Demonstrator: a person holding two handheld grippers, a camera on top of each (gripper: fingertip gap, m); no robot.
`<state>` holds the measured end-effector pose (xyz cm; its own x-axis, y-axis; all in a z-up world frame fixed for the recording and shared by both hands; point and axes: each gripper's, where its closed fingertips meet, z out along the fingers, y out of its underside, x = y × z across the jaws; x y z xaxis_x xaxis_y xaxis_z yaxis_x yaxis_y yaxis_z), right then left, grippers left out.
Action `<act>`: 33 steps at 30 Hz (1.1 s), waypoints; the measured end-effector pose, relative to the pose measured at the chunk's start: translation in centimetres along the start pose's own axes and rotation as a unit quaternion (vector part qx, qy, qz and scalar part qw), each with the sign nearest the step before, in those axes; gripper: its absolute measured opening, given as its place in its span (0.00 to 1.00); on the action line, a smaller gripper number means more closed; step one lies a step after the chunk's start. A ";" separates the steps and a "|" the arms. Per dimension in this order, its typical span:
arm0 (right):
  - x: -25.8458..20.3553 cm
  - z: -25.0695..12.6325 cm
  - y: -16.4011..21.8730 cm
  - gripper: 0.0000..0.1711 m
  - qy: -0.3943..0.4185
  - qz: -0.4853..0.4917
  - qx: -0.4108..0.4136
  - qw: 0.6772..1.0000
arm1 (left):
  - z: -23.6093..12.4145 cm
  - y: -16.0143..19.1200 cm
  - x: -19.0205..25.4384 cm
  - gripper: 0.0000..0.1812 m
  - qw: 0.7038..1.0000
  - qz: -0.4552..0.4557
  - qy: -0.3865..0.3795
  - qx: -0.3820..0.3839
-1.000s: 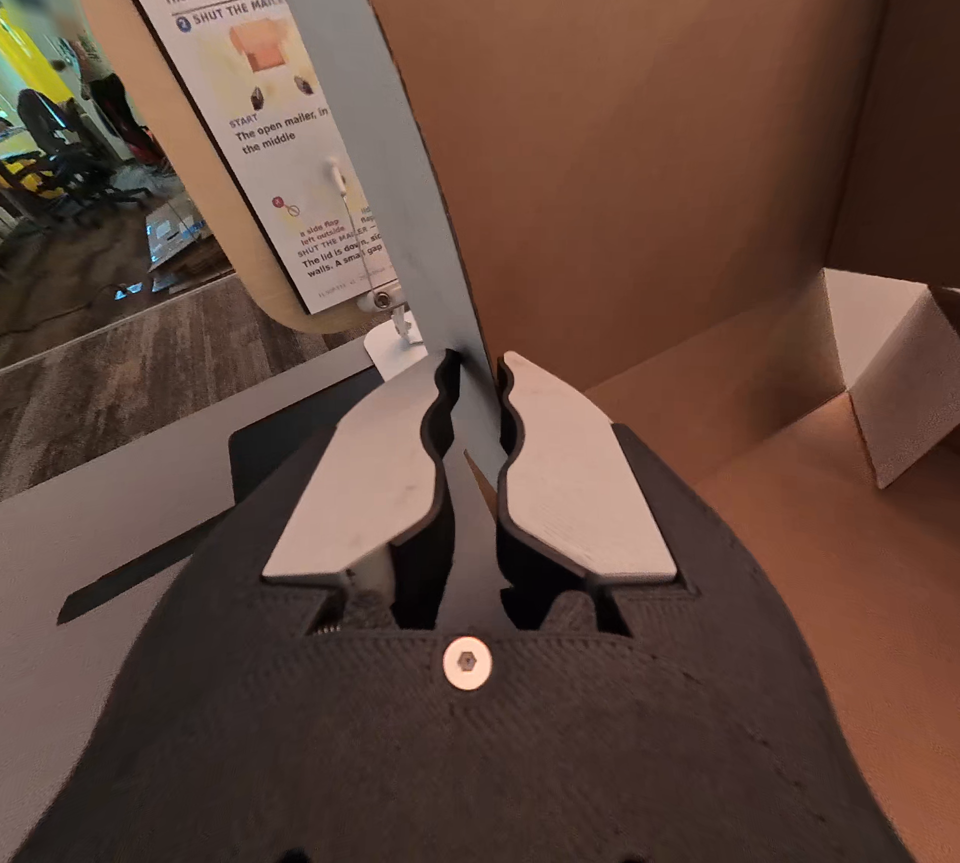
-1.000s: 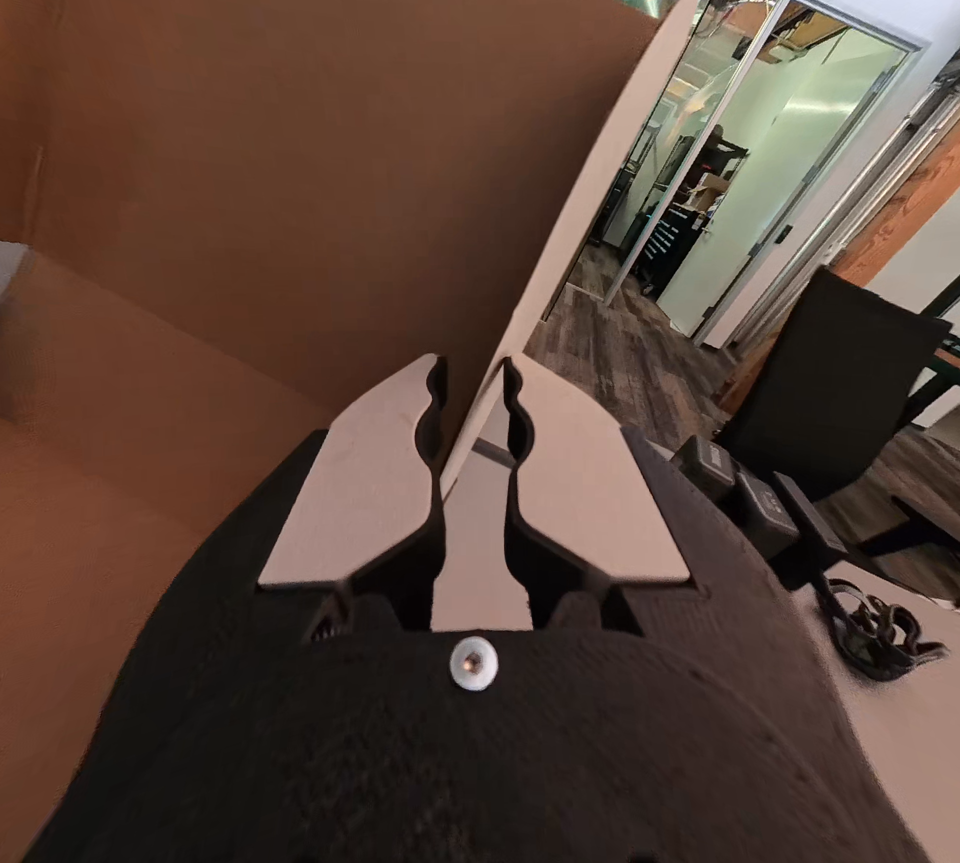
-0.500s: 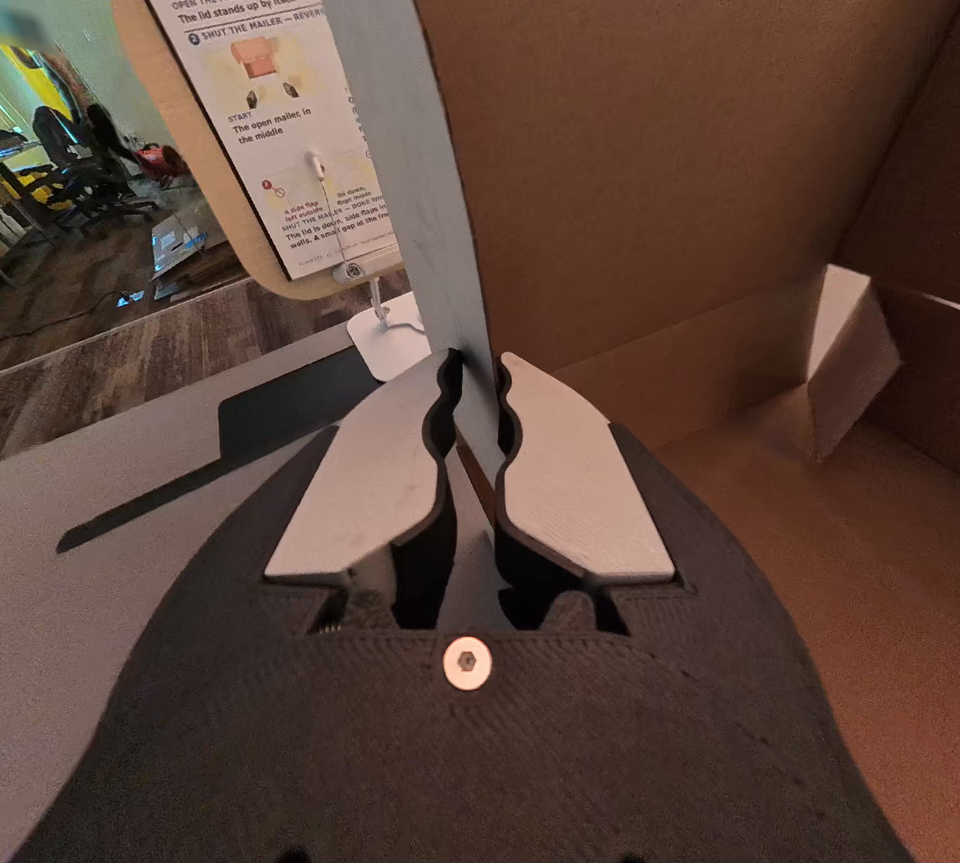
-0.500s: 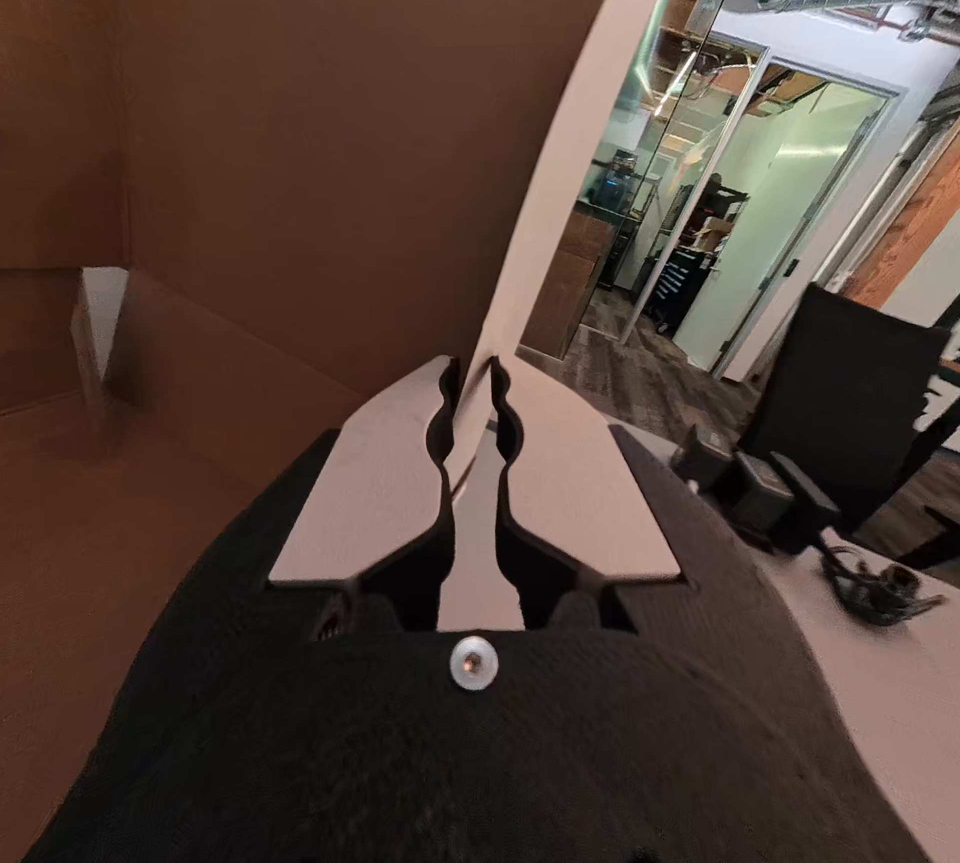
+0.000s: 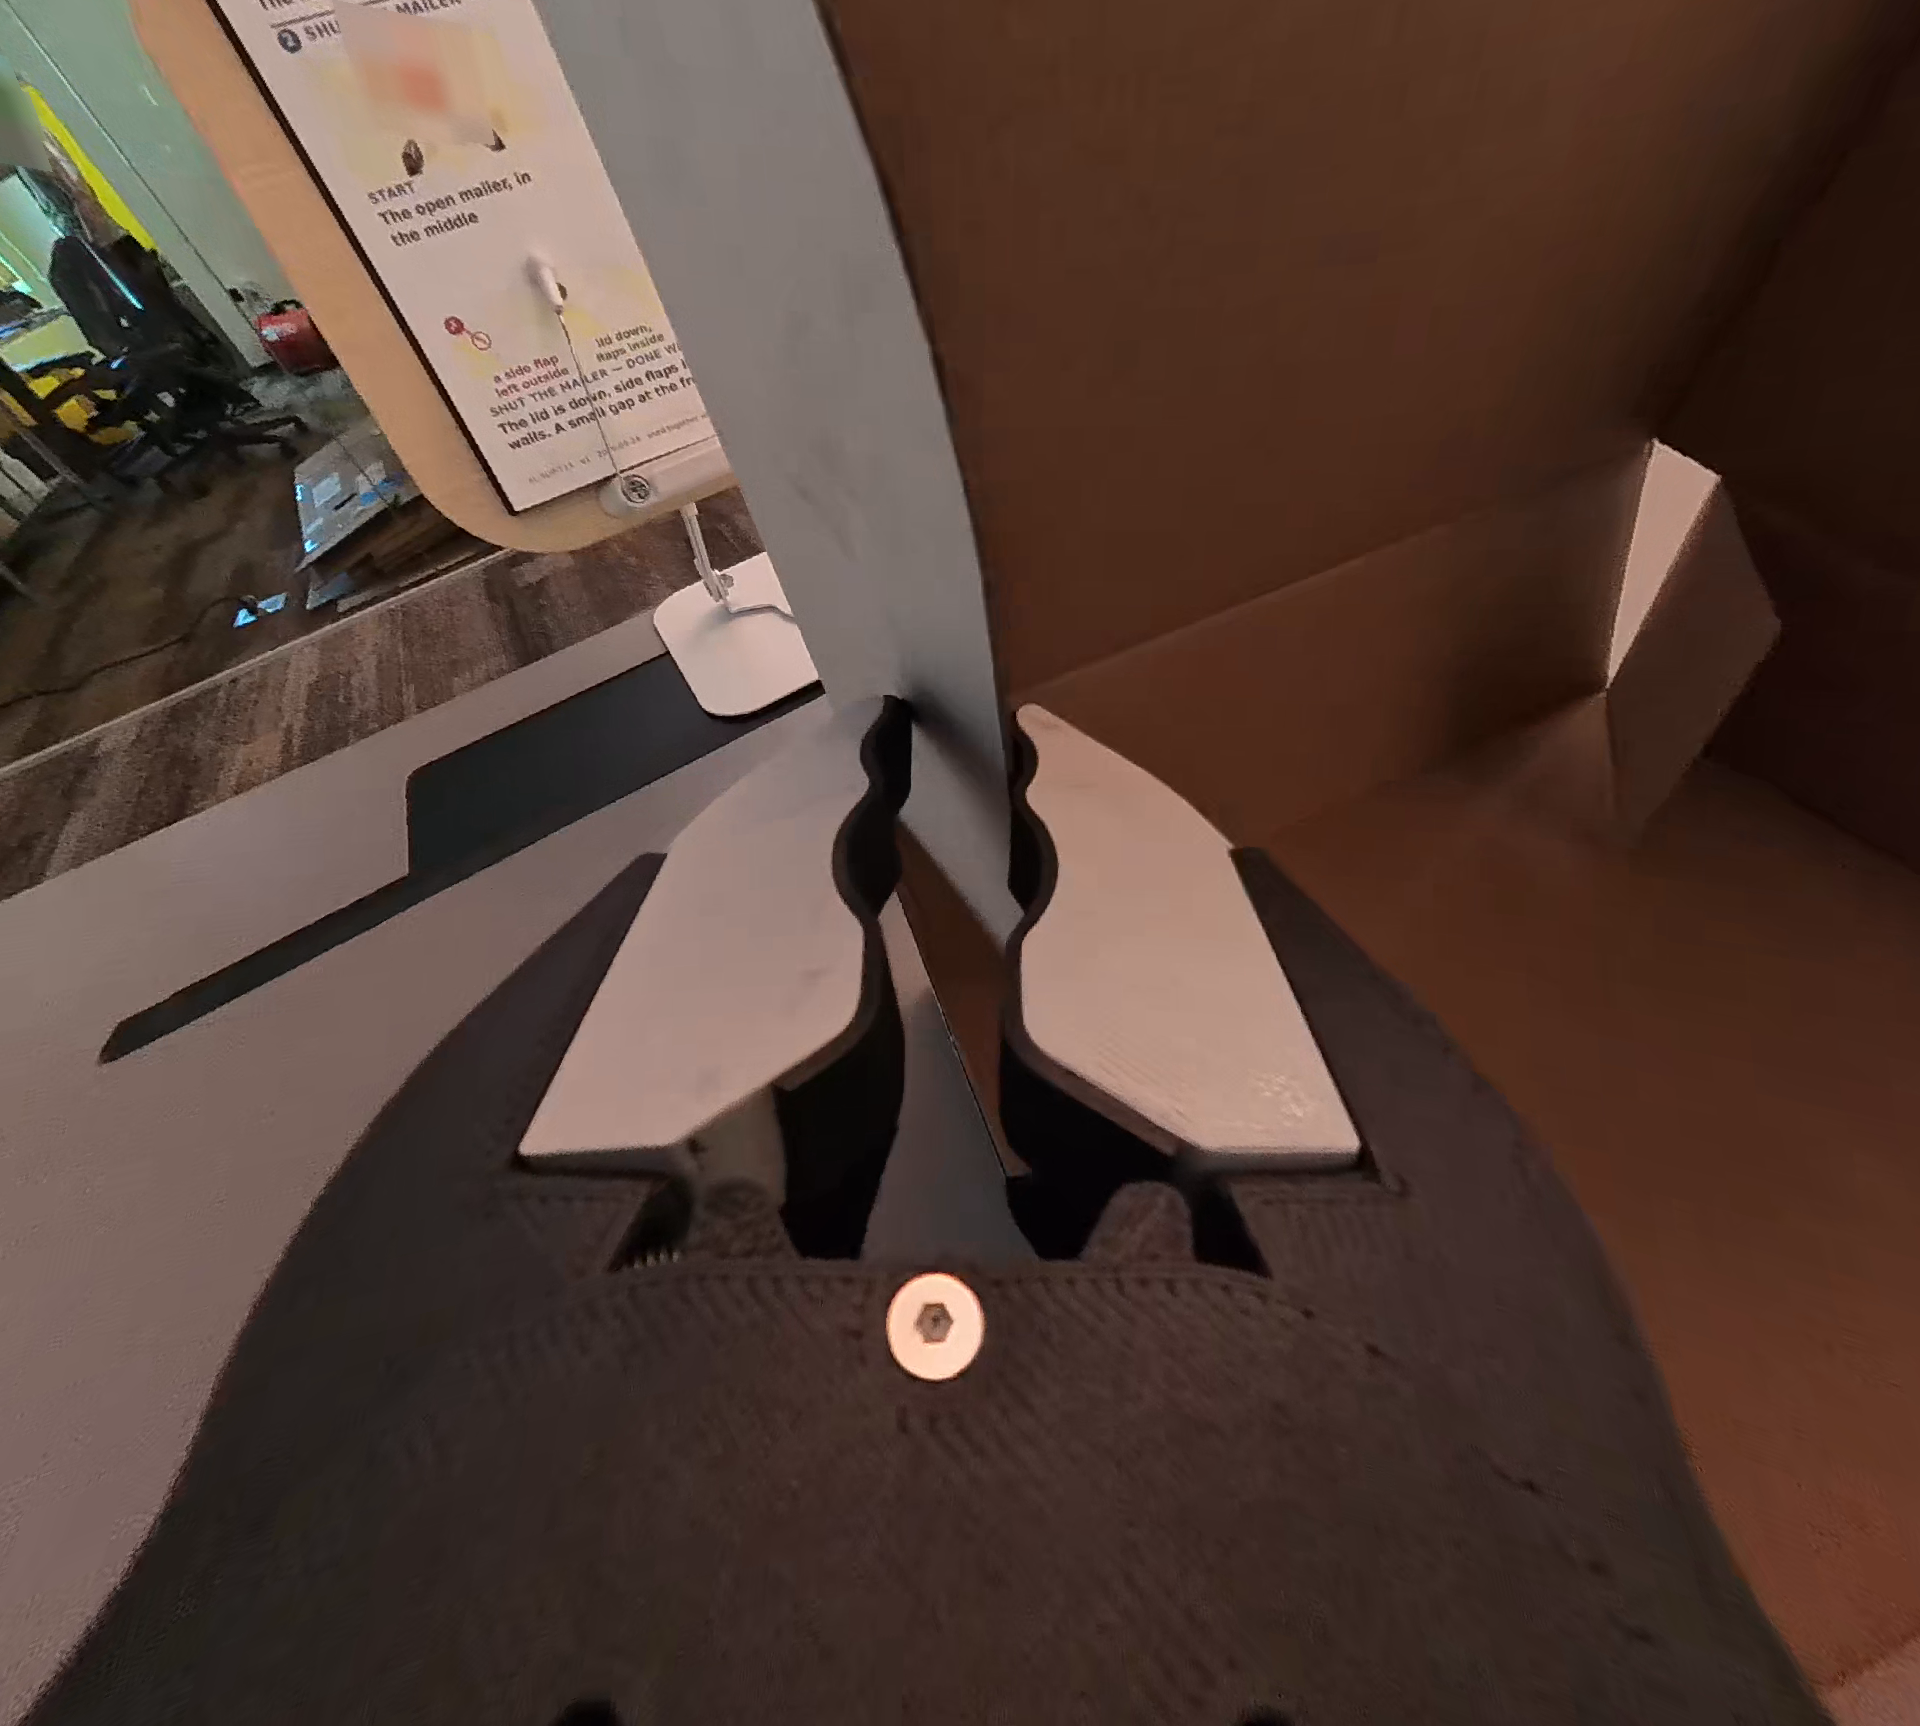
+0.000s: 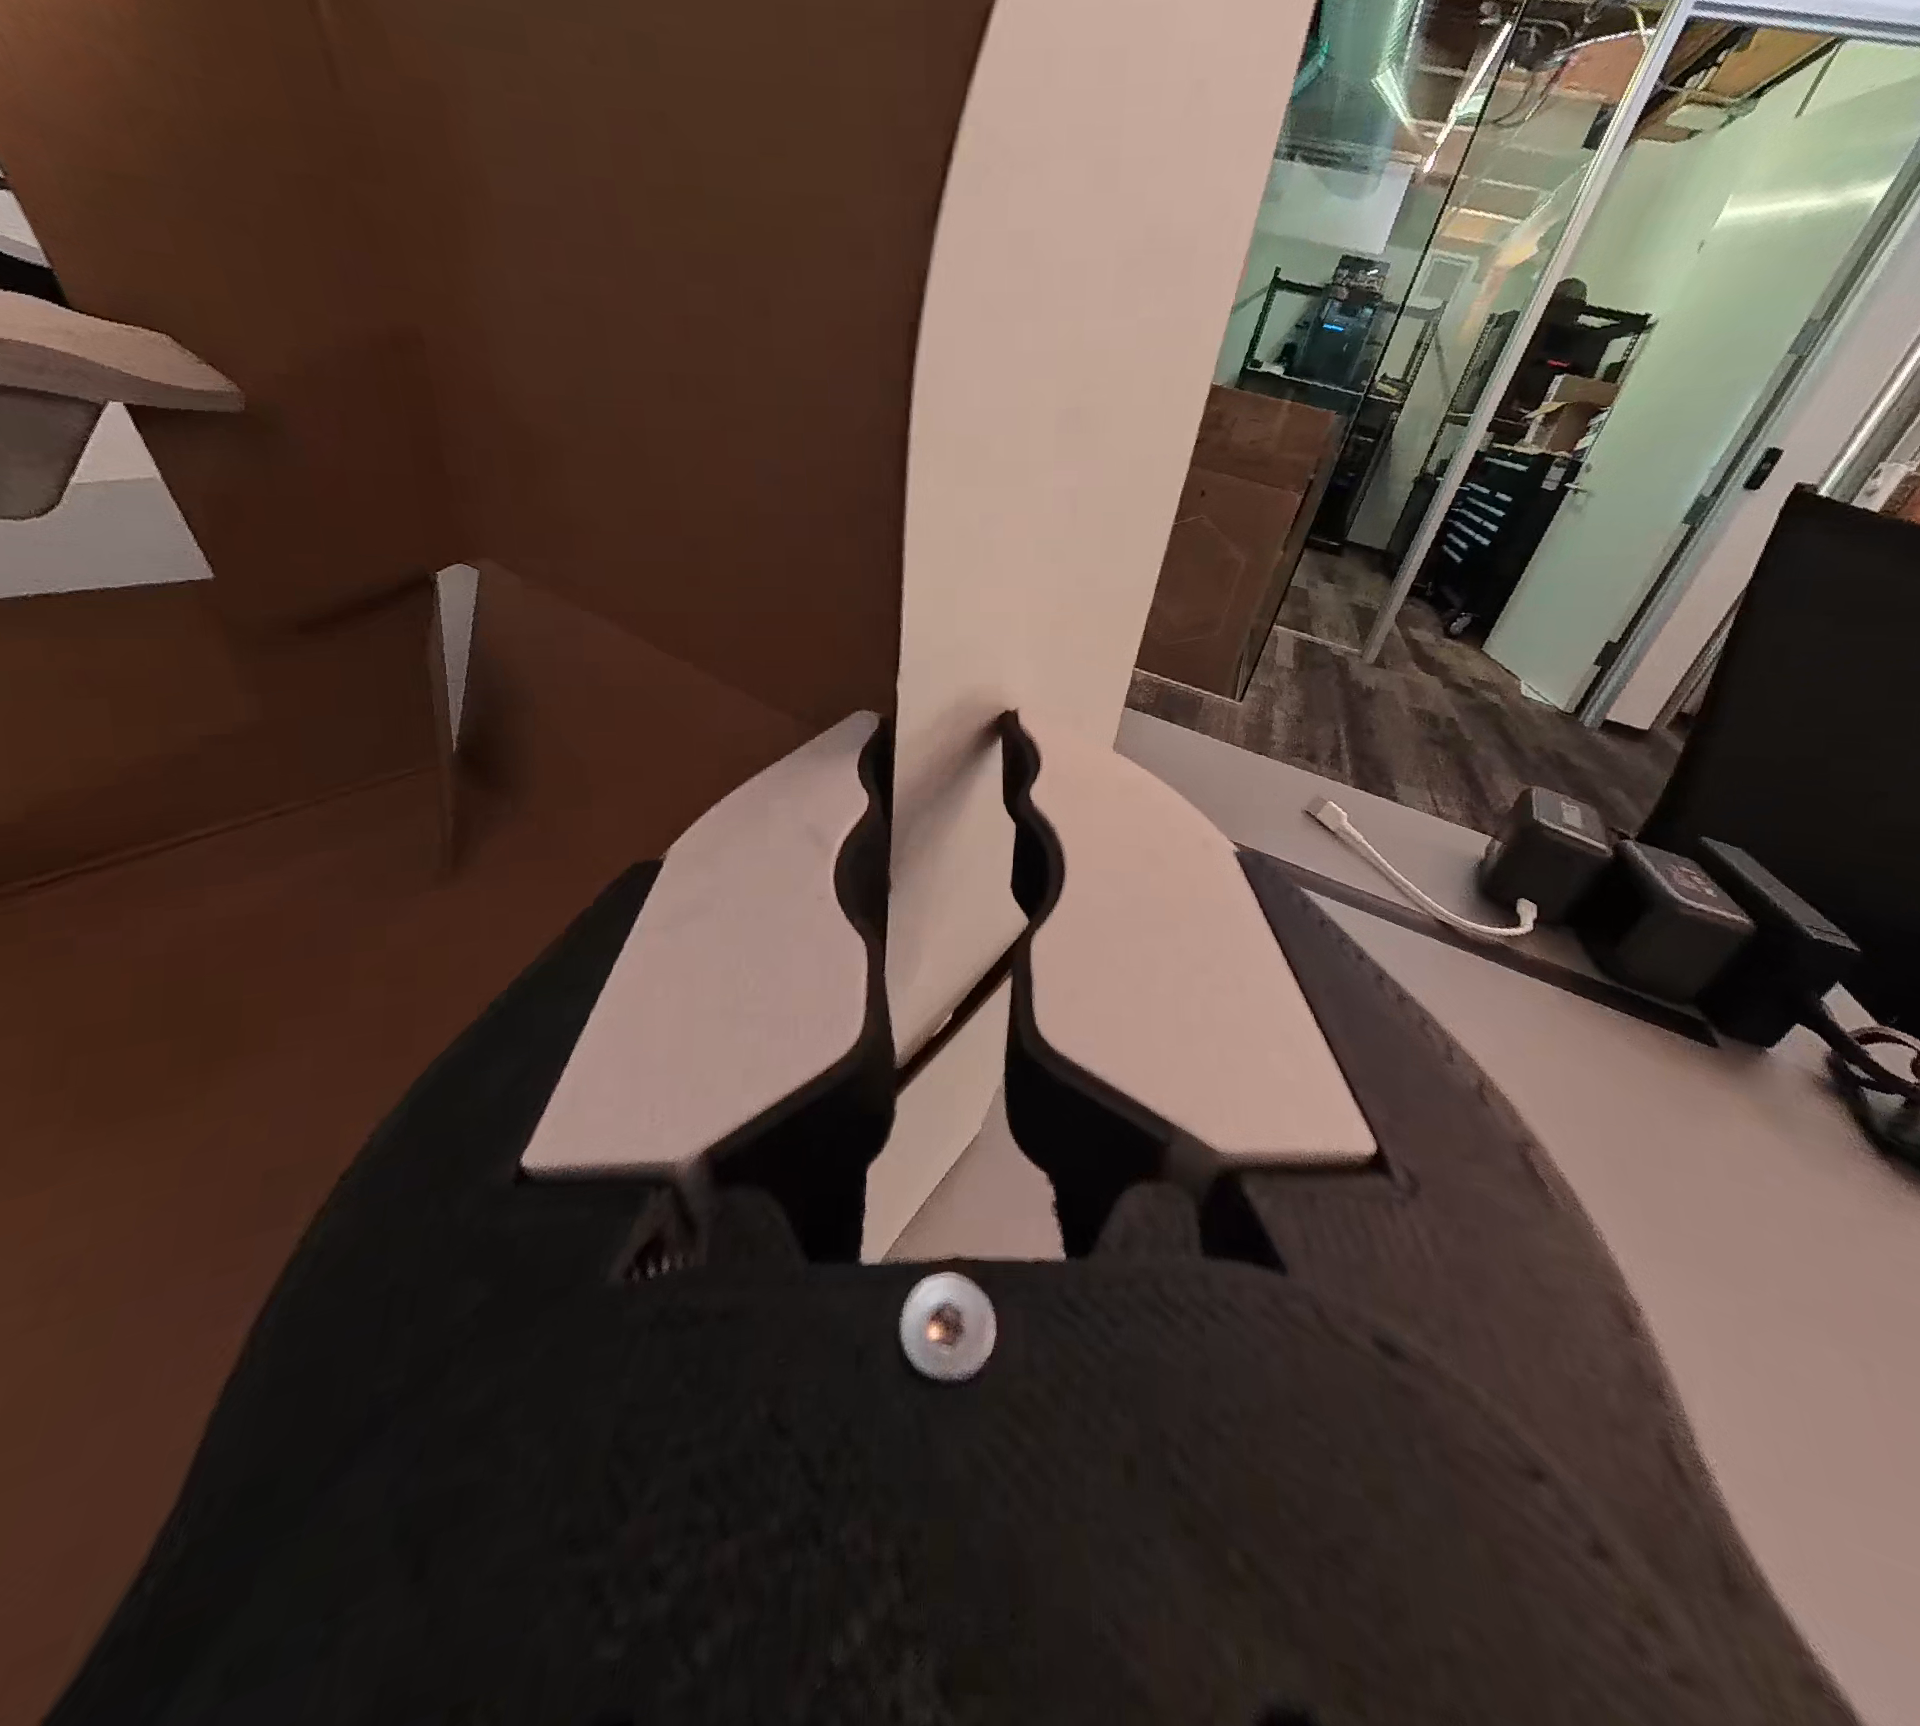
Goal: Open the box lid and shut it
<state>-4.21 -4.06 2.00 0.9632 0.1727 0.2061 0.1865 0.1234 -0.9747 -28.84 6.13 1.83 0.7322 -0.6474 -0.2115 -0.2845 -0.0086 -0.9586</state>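
The brown cardboard box stands open, with its lid (image 5: 1299, 222) upright ahead of me. My left gripper (image 5: 961, 720) is shut on the lid's left side flap (image 5: 727, 222), which is grey-white outside. The flap runs up between the fingers. My right gripper (image 6: 945, 726) is shut on the lid's right side flap (image 6: 1091, 222), which is pale outside. The lid's brown inside (image 6: 623, 222) fills the left of that view. The box floor (image 5: 1558, 1105) and a folded corner tab (image 5: 1662, 616) lie inside. A grey finger of the other gripper (image 6: 104, 372) shows at the far left.
A printed instruction sheet (image 5: 447, 201) on a white stand (image 5: 738, 648) is behind the box at the left, near a black mat (image 5: 520, 793). Black power adapters (image 6: 1621, 887), a white cable (image 6: 1392, 887) and a black chair (image 6: 1829, 741) are at the right. The grey table (image 6: 1558, 1261) surrounds the box.
Both grippers have moved with the side flaps still between their fingers. The flaps now stand steeper and closer in view. The box's inner corner tabs have come further into both views.
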 end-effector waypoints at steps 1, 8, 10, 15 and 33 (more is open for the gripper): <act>0.0 -0.2 0.1 0.11 0.000 0.000 0.000 1.000 | 0.0 0.1 0.1 0.09 1.000 0.003 -0.001 -0.001; -0.7 -2.2 1.1 0.12 -0.009 -0.032 0.004 0.999 | 0.0 0.2 0.1 0.08 1.000 0.016 -0.007 0.000; -0.7 -2.9 0.5 0.12 -0.006 -0.045 0.028 0.999 | -0.2 0.2 -0.2 0.07 1.000 0.009 -0.009 0.005; -0.7 -6.6 -4.3 0.12 0.023 -0.076 0.093 0.992 | -0.3 0.3 -1.0 0.05 1.000 -0.006 -0.009 0.023; -21.0 13.9 4.6 0.18 -0.268 -0.025 -0.316 0.910 | -0.6 0.3 -1.4 0.03 0.998 -0.009 -0.016 0.054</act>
<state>-26.28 6.50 -5.63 0.7485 0.6556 0.0999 0.4654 -0.4119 -0.7834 -30.35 6.60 2.00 0.7565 -0.6234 -0.1976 -0.2037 0.0625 -0.9770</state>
